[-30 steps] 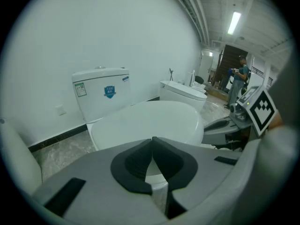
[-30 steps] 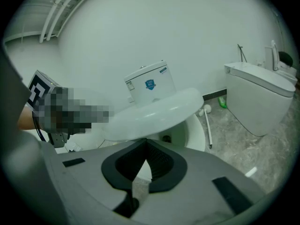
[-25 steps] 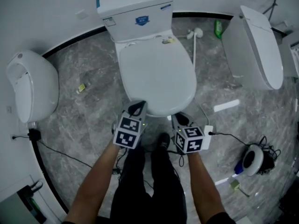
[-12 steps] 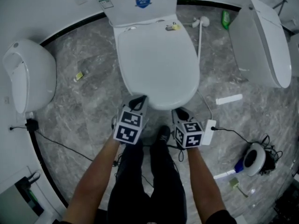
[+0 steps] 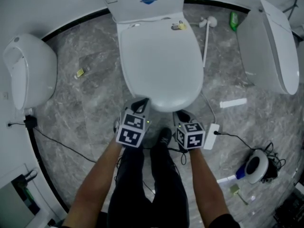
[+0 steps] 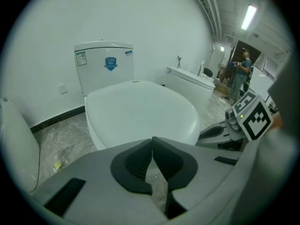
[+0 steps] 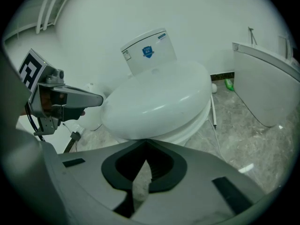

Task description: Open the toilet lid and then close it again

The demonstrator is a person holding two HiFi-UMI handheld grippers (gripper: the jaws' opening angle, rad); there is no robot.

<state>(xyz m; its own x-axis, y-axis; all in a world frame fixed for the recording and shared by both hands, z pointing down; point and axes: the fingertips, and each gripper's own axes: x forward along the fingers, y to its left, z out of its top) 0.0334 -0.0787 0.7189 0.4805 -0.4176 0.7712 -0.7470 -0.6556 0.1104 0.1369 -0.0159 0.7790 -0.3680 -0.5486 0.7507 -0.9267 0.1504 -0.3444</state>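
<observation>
A white, glossy, oval toilet lid [image 5: 160, 65] is shown closed — laid flat on the toilet, hinged end against the tank [image 5: 142, 1], rounded front edge nearest the viewer.

A grey marbled floor [image 5: 90, 99] is seen, on which the toilet [image 5: 159, 56] is set between a left white fixture [image 5: 28, 75] and a right white fixture [image 5: 268, 46]. A green bottle [image 5: 233, 20] is found by the wall. A yellow scrap [image 5: 80, 72], a white strip [image 5: 232, 103] and a black cable [image 5: 57, 141] are laid on the tiles.

Toilet lid [image 5: 159, 65] down, tank [image 5: 142, 1] behind it — left hand-held gripper [image 5: 139, 106] and right hand-held gripper [image 5: 182, 117] before its front edge.
</observation>
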